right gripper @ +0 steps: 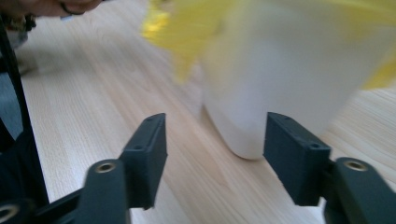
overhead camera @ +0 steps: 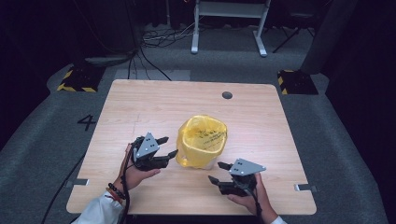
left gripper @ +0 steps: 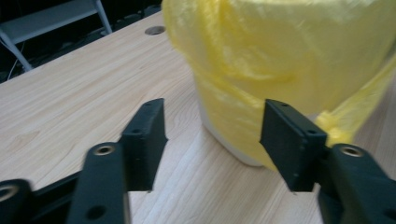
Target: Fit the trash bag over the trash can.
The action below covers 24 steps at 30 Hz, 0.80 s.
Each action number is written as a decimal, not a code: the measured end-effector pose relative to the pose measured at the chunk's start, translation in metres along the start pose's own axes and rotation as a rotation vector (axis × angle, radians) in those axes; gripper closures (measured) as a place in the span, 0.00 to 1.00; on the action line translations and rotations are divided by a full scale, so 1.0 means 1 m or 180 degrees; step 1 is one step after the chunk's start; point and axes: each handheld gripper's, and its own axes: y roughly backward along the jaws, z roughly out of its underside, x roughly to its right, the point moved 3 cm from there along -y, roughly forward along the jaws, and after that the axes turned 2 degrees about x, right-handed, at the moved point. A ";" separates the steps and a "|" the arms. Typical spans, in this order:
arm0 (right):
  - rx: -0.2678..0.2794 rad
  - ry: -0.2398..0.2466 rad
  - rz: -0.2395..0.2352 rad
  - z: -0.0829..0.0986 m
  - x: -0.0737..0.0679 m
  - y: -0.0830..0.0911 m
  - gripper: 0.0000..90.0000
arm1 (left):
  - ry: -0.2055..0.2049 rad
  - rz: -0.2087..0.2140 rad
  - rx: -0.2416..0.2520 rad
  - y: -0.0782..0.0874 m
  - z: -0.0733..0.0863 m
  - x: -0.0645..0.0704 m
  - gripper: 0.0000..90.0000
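A pale wooden table (overhead camera: 140, 107) with rounded corners and fine straight grain is seen from above; a small dark round hole (overhead camera: 227, 95) sits near its far edge. Slightly nearer the person than the table's middle stands a small white bin (overhead camera: 201, 140) with smooth, tapering plastic walls; a thin, crinkled yellow bag (left gripper: 280, 51) lines it, folded over the rim and hanging down the outside in loose wrinkles, with faint printing on the film.

The left gripper (overhead camera: 166, 147), black and angular with a grey three-cornered plate on top, is held just beside the bin's left side; its jaws stand wide apart and hold nothing; in the left gripper view its flat, rectangular matte fingers (left gripper: 148, 135) frame the bag-covered wall, close in front of them.

The right gripper (overhead camera: 218, 172), of the same make, is held near the bin's front right, apart from it; its jaws are also spread and empty; the right gripper view shows the bin's bare white base blurred between them. A beaded bracelet (overhead camera: 115, 191) circles the left wrist.
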 end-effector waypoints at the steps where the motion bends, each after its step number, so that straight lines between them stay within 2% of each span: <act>1: 0.0045 -0.0037 0.0023 0.001 0.004 0.004 0.48 | 0.0019 -0.0007 0.0008 0.002 0.000 -0.002 0.41; 2: 0.0108 -0.0101 0.0026 0.001 0.010 0.009 0.48 | 0.0081 0.0028 0.0042 0.004 0.001 -0.003 0.39; 4: 0.0265 -0.0221 0.0017 -0.001 0.019 0.019 0.49 | 0.0080 0.0093 0.0178 0.012 -0.002 -0.004 0.35; 8: 0.0476 -0.0275 0.0081 -0.013 0.031 0.032 0.49 | 0.0017 0.0049 0.0362 0.028 -0.013 -0.005 0.34; 10: 0.0577 -0.0227 0.0101 -0.022 0.035 0.037 0.49 | -0.0016 -0.0063 0.0351 0.031 -0.018 -0.007 0.34; 14: 0.0664 -0.0061 0.0140 -0.044 0.041 0.043 0.51 | -0.0030 -0.0029 0.0211 0.030 -0.015 -0.010 0.34; 16: 0.0706 -0.0006 0.0157 -0.057 0.046 0.045 0.51 | -0.0060 -0.0028 0.0058 0.028 -0.008 -0.010 0.34; 20: 0.0774 0.0000 0.0107 -0.073 0.054 0.042 0.50 | -0.0134 -0.0085 -0.0270 0.029 0.012 -0.012 0.33; 24: 0.0701 0.0058 0.0055 -0.085 0.061 0.033 0.51 | -0.0147 -0.0007 -0.0537 0.034 0.037 -0.012 0.28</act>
